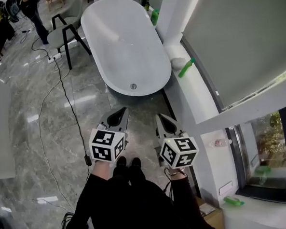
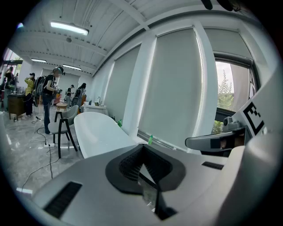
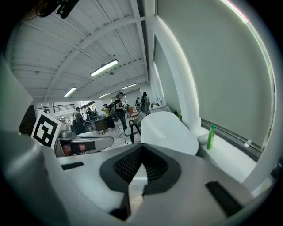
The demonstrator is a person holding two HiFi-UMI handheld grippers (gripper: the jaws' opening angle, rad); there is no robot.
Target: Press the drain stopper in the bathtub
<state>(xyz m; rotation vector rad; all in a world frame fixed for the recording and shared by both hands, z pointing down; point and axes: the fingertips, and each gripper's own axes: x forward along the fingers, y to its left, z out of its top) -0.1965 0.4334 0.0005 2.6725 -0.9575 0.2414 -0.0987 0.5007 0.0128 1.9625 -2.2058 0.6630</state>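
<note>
A white oval bathtub (image 1: 124, 45) stands on the marble floor ahead, with a small round metal drain stopper (image 1: 133, 86) at its near end. Both grippers are held side by side above the floor, short of the tub's near rim. My left gripper (image 1: 119, 116) is shut with nothing in it, and so is my right gripper (image 1: 164, 121). In the left gripper view the shut jaws (image 2: 142, 150) point past the bathtub (image 2: 99, 131). The right gripper view shows the same shut jaws (image 3: 140, 152) and the bathtub (image 3: 168, 130). From both gripper views the stopper is hidden.
A white window ledge (image 1: 193, 101) runs along the tub's right side and carries a green bottle (image 1: 186, 68). A dark chair (image 1: 65, 31) stands left of the tub, and a black cable (image 1: 67, 99) trails over the floor. People stand in the far background.
</note>
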